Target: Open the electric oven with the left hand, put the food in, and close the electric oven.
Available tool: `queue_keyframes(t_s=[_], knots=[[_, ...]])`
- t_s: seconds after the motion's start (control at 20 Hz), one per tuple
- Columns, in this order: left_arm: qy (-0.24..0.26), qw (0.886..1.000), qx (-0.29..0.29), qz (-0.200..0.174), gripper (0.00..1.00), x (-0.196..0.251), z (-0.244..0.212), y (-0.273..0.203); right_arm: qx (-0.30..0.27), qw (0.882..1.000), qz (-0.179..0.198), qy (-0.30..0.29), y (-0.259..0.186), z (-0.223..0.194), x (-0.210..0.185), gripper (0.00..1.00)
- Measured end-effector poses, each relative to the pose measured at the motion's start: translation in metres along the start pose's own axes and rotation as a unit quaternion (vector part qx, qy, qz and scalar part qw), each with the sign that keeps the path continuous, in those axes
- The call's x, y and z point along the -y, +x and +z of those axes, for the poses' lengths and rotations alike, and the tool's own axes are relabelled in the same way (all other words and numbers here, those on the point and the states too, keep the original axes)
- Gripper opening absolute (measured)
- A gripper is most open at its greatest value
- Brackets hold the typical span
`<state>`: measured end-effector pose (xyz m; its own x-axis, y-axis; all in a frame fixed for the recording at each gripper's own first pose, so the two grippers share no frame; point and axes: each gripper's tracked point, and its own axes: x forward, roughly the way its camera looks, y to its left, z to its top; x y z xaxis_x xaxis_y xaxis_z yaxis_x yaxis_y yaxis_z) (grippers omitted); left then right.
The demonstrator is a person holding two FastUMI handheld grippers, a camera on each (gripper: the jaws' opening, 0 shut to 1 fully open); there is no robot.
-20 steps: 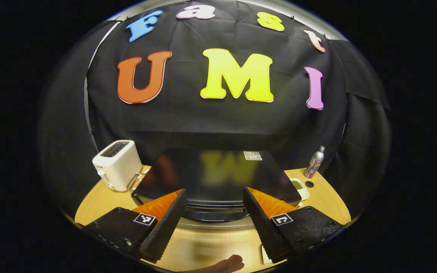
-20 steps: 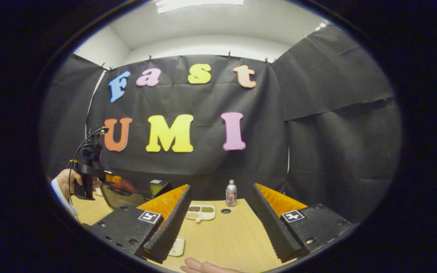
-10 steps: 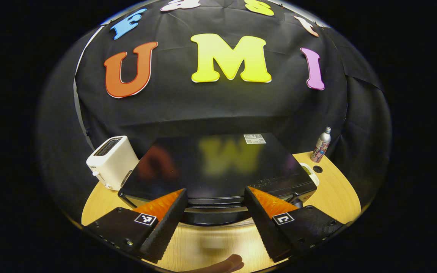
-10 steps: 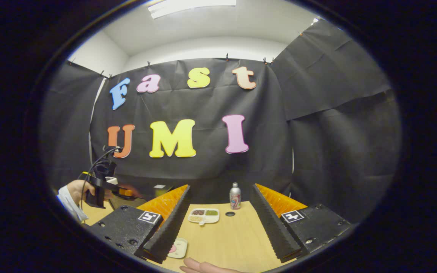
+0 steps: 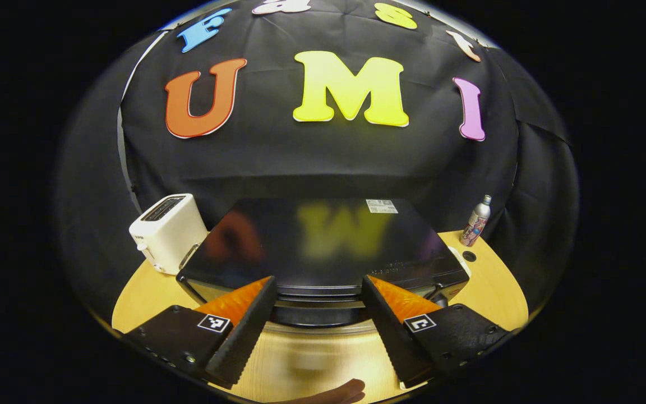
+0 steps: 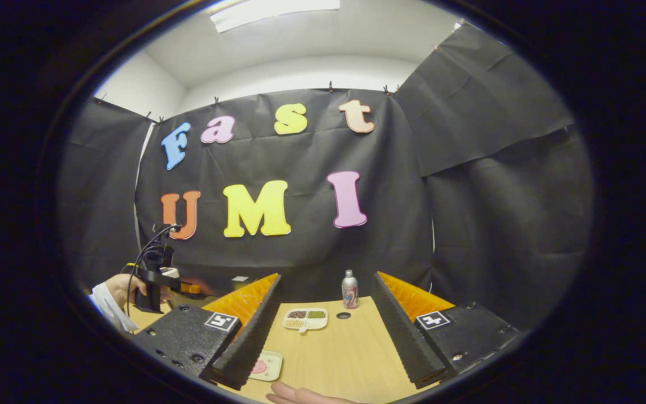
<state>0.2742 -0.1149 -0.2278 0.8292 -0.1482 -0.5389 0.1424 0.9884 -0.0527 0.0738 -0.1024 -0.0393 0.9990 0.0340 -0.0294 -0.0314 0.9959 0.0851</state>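
The electric oven sits at centre frame on the bench, door closed. The left tool hovers spread just before it. A toaster stands left; the right tool is spread over bare bench.

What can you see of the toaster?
The toaster is a small white box, plastic by its look, with rounded corners and a dark slot in its top. It stands upright on the wooden table at the back left, beside the black oven. Whether they touch is unclear. Neither gripper touches it.
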Motion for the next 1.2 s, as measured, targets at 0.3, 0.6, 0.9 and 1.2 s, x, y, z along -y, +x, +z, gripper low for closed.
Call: queue_keyframes(t_s=[0.3, 0.6, 0.9, 1.2], knots=[[-0.017, 1.000, 0.012, -0.006, 0.97, 0.002, -0.007, -0.012, -0.047, 0.999, 0.006, 0.010, -0.006, -0.021, -0.005, 0.96], [-0.018, 0.999, 0.037, -0.020, 0.97, 0.005, -0.032, -0.044, -0.038, 0.999, 0.000, 0.002, -0.028, -0.014, -0.014, 0.96], [-0.020, 0.999, 0.034, -0.019, 0.95, 0.008, -0.081, -0.075, -0.061, 0.998, 0.027, -0.017, -0.046, -0.031, -0.051, 0.96], [-0.018, 0.999, 0.039, -0.020, 0.96, 0.009, -0.123, -0.088, -0.064, 0.997, 0.024, -0.021, -0.053, -0.031, -0.063, 0.96]])
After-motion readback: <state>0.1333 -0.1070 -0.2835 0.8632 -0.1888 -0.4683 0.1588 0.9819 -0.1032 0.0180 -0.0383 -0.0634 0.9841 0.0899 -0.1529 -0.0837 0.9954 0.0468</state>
